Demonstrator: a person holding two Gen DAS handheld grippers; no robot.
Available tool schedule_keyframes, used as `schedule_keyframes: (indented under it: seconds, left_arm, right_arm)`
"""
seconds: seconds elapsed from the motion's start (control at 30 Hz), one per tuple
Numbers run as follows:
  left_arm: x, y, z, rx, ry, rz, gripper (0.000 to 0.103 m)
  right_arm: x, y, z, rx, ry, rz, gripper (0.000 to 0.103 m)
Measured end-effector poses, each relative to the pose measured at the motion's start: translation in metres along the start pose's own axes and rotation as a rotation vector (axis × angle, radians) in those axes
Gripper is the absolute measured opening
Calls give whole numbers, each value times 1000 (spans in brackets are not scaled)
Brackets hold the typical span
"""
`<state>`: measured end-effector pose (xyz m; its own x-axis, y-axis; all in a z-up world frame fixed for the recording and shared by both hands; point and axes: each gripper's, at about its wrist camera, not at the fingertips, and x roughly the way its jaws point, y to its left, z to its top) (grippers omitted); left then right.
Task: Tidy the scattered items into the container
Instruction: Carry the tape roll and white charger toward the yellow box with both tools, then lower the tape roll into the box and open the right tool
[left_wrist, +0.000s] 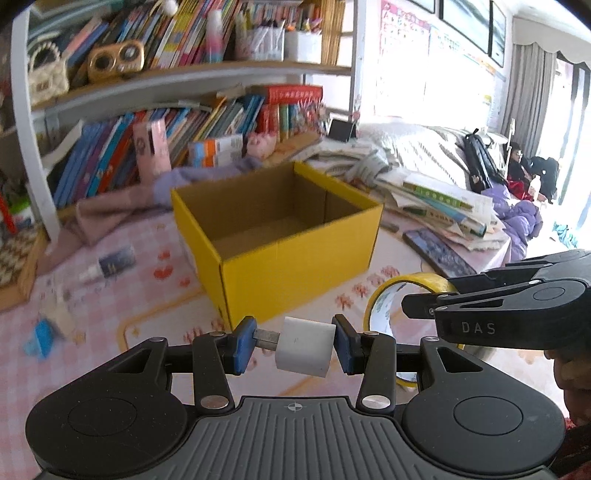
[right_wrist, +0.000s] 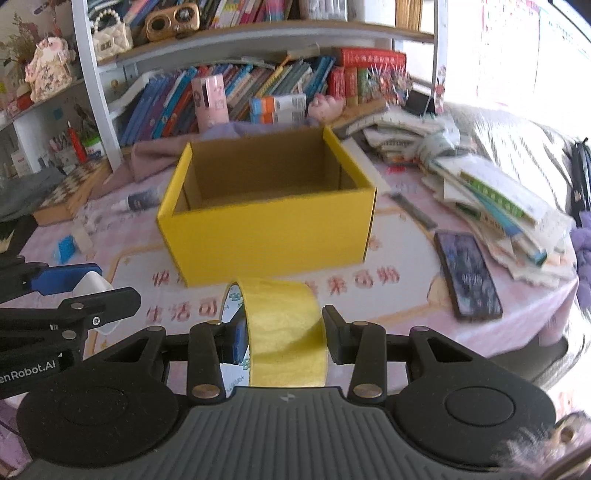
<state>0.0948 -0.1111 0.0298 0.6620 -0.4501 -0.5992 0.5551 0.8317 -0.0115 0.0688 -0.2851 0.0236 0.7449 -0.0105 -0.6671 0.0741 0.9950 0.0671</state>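
An open yellow cardboard box (left_wrist: 295, 266) (right_wrist: 266, 229) stands on the pink tablecloth, and nothing shows inside it. My left gripper (left_wrist: 293, 343) is shut on a white charger plug (left_wrist: 304, 347) with a metal connector sticking out to the left, held just in front of the box. My right gripper (right_wrist: 282, 336) is shut on a roll of yellow tape (right_wrist: 284, 332), also short of the box's near wall. In the left wrist view the tape roll (left_wrist: 384, 295) and the right gripper (left_wrist: 417, 306) show at the right. The left gripper's blue pads and the plug (right_wrist: 94, 284) appear at the left of the right wrist view.
A small dropper bottle (left_wrist: 107, 266) (right_wrist: 136, 201) and a blue item (left_wrist: 40, 338) (right_wrist: 66, 245) lie on the cloth left of the box. A phone (right_wrist: 467, 273) and a pile of books (right_wrist: 491, 199) sit to the right. Bookshelves (left_wrist: 184, 122) stand behind, and a chessboard (right_wrist: 70, 192) lies at the left.
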Motion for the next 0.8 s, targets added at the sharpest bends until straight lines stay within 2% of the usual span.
schedule_keyframes:
  seconds: [0.27, 0.57, 0.67, 0.8]
  left_arm:
    - [20, -1, 48, 23, -76, 26, 43]
    - [48, -1, 99, -14, -147, 121, 43]
    - [69, -2, 112, -27, -137, 171, 43]
    - [103, -1, 121, -28, -95, 224, 43]
  right_arm:
    - [11, -28, 52, -12, -110, 13, 38]
    - [29, -60, 135, -110, -240, 66, 38]
    - [51, -68, 159, -155, -249, 80, 38]
    - [94, -69, 176, -222, -203, 120, 38]
